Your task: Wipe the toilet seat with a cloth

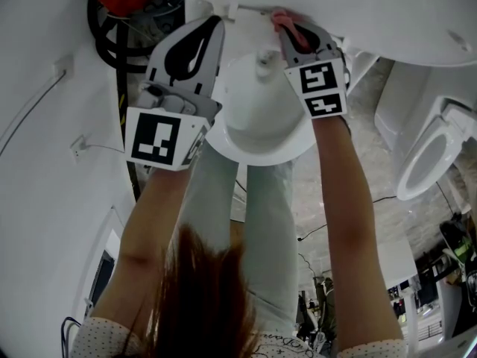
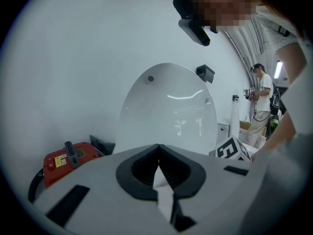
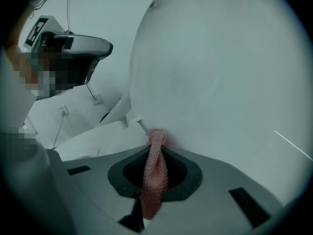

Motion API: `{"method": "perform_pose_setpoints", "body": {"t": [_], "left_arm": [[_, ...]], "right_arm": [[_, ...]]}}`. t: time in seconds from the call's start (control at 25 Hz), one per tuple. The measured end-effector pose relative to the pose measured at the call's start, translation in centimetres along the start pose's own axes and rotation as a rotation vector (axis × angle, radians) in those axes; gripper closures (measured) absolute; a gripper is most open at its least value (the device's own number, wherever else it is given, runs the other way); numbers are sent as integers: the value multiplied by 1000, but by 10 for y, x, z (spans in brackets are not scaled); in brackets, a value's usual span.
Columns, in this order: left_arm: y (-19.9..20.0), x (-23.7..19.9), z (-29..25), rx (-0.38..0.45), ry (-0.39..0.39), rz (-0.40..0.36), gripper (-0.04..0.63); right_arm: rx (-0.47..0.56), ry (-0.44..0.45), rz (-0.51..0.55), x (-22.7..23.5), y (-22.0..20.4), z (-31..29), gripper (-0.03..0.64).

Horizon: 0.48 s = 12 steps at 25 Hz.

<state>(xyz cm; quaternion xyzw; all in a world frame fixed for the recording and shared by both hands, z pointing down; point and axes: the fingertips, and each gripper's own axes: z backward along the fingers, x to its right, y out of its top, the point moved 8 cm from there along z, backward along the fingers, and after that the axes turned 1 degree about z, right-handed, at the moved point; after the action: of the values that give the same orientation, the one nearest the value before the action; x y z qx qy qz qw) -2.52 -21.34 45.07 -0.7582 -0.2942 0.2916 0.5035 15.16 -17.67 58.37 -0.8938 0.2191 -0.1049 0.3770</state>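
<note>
The step in hand looks like a wipe along the raised toilet lid near its hinge. The lid fills the upper right of the right gripper view and stands upright in the middle of the left gripper view. I cannot tell whether the seat ring is folded up with it.

To wipe well, I would press the cloth flat against the white surface, not poke with its bunched tip, and draw it in long overlapping strokes that follow the curve. The plastic fingers should stay off the glaze, so that only fabric rubs. The free gripper could steady the lid so it does not swing under the pressure.

The right gripper has its fingers clenched on the pink cloth. The cloth runs as a narrow knitted strip up through the gap, and its top end touches the lid just right of the hinge. In the head view this gripper sits at the upper middle, with the cloth showing at its tip.

The left gripper has its fingers closed tip to tip on nothing; only the white toilet shows through the slit below. In the head view it hangs left of the cloth, apart from it. A red object lies at the lower left.
</note>
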Motion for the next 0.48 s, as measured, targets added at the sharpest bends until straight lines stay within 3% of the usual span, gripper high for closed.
{"method": "perform_pose_setpoints", "body": {"t": [0.48], "left_arm": [[4, 19, 1, 5, -6, -13, 594]], "right_arm": [[-25, -31, 31, 14, -18, 22, 572]]}}
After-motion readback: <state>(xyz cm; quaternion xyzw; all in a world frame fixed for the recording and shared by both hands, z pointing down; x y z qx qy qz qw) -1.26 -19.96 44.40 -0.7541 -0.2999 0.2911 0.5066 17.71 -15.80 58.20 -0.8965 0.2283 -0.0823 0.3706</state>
